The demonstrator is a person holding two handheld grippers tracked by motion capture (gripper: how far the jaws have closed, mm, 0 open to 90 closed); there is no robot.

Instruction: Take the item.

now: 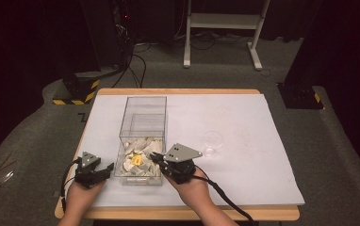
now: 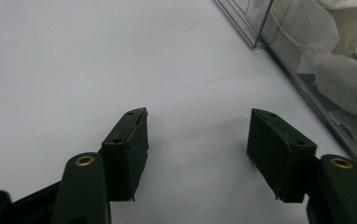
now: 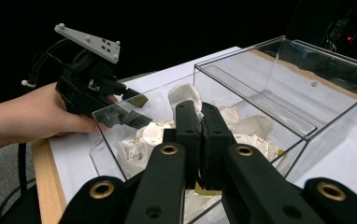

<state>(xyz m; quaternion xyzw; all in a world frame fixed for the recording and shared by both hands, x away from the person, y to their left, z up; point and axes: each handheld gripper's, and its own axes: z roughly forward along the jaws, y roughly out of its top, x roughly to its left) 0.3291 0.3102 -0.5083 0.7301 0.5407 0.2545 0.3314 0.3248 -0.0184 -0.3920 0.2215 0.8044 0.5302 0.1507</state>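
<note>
A clear plastic box (image 1: 143,100) stands on the white table sheet (image 1: 244,117), its near end holding several white crumpled packets (image 1: 143,145) and one yellow packet (image 1: 137,160). My right gripper (image 1: 153,157) reaches over the box's near right corner, and its jaws (image 3: 201,109) are shut flat together above the white packets (image 3: 256,127). A bit of yellow shows under those jaws; I cannot tell whether it is pinched. My left gripper (image 1: 107,168) rests just left of the box, open and holding nothing (image 2: 197,135), with the box wall (image 2: 307,81) at its right.
A small clear cup (image 1: 212,142) stands on the sheet to the right of the box. The far half of the box (image 3: 326,52) holds no packets. Beyond the table are a white stand's legs (image 1: 220,21) and black equipment bases with yellow stripes (image 1: 74,92).
</note>
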